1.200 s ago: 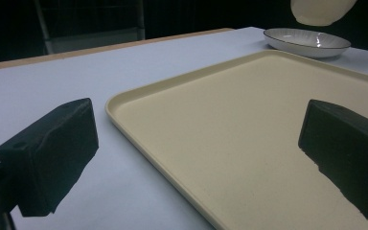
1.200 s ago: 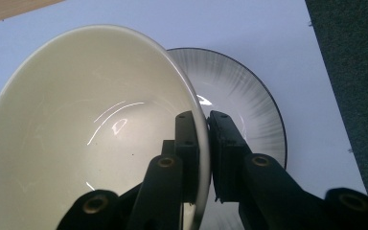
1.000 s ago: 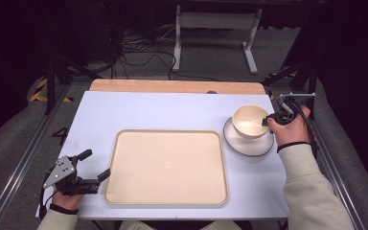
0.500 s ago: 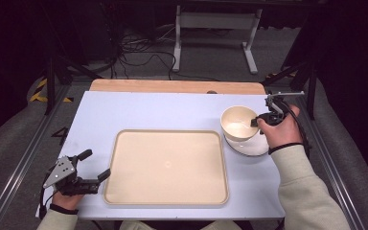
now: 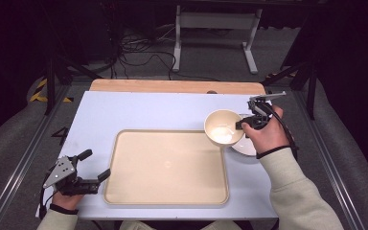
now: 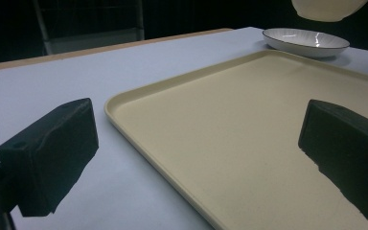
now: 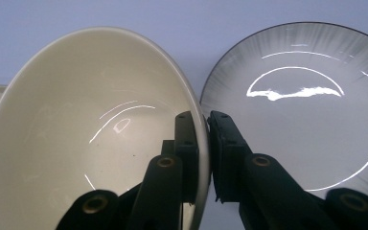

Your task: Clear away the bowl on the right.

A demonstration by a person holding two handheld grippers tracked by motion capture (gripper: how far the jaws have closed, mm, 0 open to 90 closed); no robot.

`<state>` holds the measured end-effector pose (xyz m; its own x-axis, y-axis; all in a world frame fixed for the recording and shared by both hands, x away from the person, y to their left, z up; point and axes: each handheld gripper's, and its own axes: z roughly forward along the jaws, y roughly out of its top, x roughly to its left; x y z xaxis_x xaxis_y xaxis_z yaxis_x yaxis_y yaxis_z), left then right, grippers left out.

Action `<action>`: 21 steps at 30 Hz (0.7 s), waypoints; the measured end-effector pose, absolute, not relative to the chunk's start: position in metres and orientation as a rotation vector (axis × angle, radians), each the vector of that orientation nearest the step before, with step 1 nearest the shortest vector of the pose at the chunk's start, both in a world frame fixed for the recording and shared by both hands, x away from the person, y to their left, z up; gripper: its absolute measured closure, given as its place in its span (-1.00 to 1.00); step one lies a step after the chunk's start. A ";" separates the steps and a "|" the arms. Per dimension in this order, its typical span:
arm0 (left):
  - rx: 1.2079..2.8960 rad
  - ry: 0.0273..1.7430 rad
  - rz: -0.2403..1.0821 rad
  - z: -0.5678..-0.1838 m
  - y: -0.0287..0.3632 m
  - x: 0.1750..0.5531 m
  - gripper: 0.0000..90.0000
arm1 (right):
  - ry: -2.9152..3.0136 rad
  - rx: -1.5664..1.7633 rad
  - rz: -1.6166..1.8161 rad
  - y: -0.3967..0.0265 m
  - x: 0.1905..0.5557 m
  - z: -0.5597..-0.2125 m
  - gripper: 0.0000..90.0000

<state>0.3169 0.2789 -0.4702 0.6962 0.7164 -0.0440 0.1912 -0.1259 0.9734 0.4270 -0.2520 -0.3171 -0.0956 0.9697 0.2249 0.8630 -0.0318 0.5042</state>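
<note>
Right gripper pinches rim of cream bowl, one jaw inside, one outside. Bowl lifted off white plate, hanging over tray's far right corner. Plate sits on blue table, just right of tray. Left gripper rests near tray's left edge, jaws wide apart, holding nothing.

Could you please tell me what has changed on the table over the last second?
The right gripper, clamped on the rim of the cream bowl, has lifted it off the white plate and carried it left, towards the tray. The plate, the tray and the open left gripper have stayed put.
</note>
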 end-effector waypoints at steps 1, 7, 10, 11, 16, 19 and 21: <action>1.672 0.741 0.529 -0.470 0.279 0.317 -0.99 | 2.044 1.959 0.802 -0.248 0.427 -0.316 0.84; 1.672 0.740 0.529 -0.470 0.279 0.317 -0.99 | 2.101 1.916 0.819 -0.229 0.423 -0.312 0.84; 1.673 0.740 0.529 -0.470 0.279 0.317 -0.99 | 2.129 1.899 0.828 -0.220 0.422 -0.311 0.84; 1.673 0.740 0.529 -0.470 0.279 0.317 -0.99 | 2.129 1.899 0.828 -0.220 0.422 -0.311 0.84; 1.672 0.738 0.527 -0.470 0.279 0.317 -0.99 | 2.171 1.874 0.856 -0.207 0.420 -0.309 0.84; 1.671 0.741 0.527 -0.470 0.279 0.317 -0.99 | 2.186 1.861 0.870 -0.201 0.419 -0.308 0.84; 1.670 0.739 0.529 -0.470 0.279 0.317 -0.99 | 2.201 1.855 0.876 -0.197 0.419 -0.308 0.84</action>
